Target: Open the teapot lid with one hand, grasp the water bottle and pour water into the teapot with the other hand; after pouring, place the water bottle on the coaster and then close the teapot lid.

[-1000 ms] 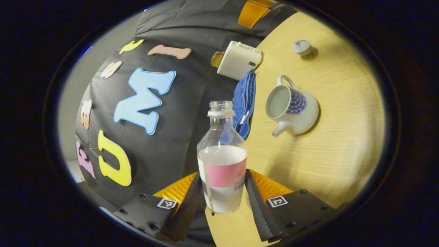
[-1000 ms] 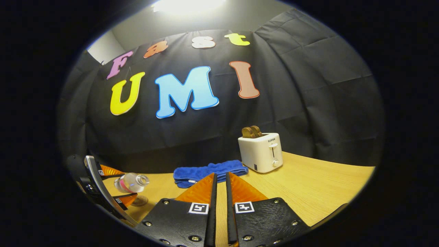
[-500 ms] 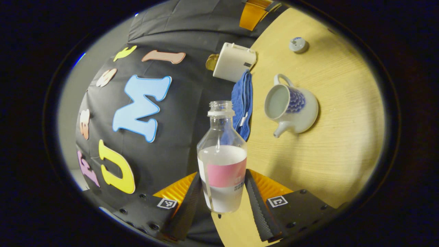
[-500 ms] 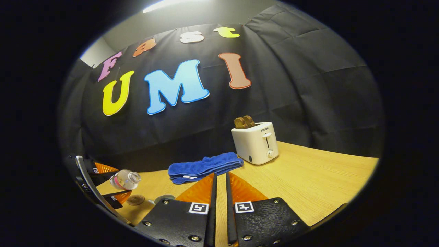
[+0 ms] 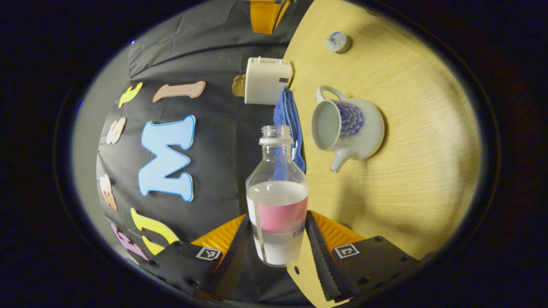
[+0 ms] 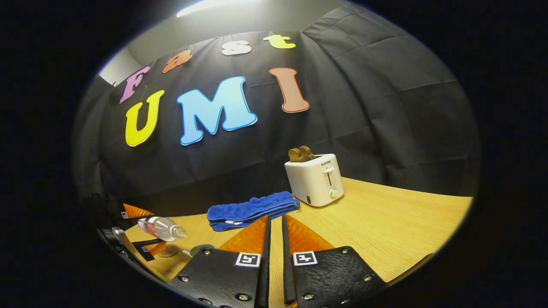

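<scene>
A pale wooden desk [image 6: 385, 231] stands against a black cloth booth wall. In the left gripper view, the left gripper [image 5: 277, 250] has its fingers pressed on either side of a clear water bottle [image 5: 277, 201], holding it above the desk. The bottle has no cap, wears a pink label band, and is partly filled with water. This view is rolled sideways, so the desk fills its right half. There the white teapot [image 5: 349, 126] with a blue scale pattern stands open, its lid [image 5: 339, 42] lying well apart on the desk farther off. A folded blue cloth [image 5: 289, 124] lies between the bottle and a white toaster [image 5: 267, 80].

The right gripper view shows the right gripper [image 6: 274, 256] low over the desk, its fingers nearly together with a thin slit between them, holding nothing. At far left the bottle is tipped on its side, with a round brown coaster [image 6: 168, 250] on the desk beneath. Browned slices of toast [image 6: 300, 154] stick out of the toaster.
</scene>
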Demonstrator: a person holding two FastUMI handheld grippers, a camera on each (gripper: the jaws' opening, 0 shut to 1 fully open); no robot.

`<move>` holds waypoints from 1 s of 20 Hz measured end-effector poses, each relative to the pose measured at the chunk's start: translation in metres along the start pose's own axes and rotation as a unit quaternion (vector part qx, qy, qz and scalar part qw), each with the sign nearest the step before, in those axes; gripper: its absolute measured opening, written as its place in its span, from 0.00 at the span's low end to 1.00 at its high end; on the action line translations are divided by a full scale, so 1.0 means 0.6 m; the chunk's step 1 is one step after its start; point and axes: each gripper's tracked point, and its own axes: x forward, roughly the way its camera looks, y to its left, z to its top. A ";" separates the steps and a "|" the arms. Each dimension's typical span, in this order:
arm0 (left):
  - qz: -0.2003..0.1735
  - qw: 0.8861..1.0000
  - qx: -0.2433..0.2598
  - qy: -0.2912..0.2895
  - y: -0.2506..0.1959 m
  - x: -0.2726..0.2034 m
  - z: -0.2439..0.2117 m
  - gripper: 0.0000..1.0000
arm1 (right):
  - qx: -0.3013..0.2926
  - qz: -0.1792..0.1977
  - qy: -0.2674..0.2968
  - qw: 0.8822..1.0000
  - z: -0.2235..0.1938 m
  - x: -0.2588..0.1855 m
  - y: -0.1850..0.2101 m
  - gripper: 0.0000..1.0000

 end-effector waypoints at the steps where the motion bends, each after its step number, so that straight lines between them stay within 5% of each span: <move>1: -0.003 1.000 0.008 0.001 -0.001 -0.001 0.001 0.87 | 0.001 0.000 -0.001 1.000 0.002 -0.001 -0.001 0.13; 20: 0.003 0.988 0.154 0.008 0.013 -0.002 0.020 0.87 | 0.004 -0.010 0.007 1.000 -0.011 -0.009 -0.034 0.13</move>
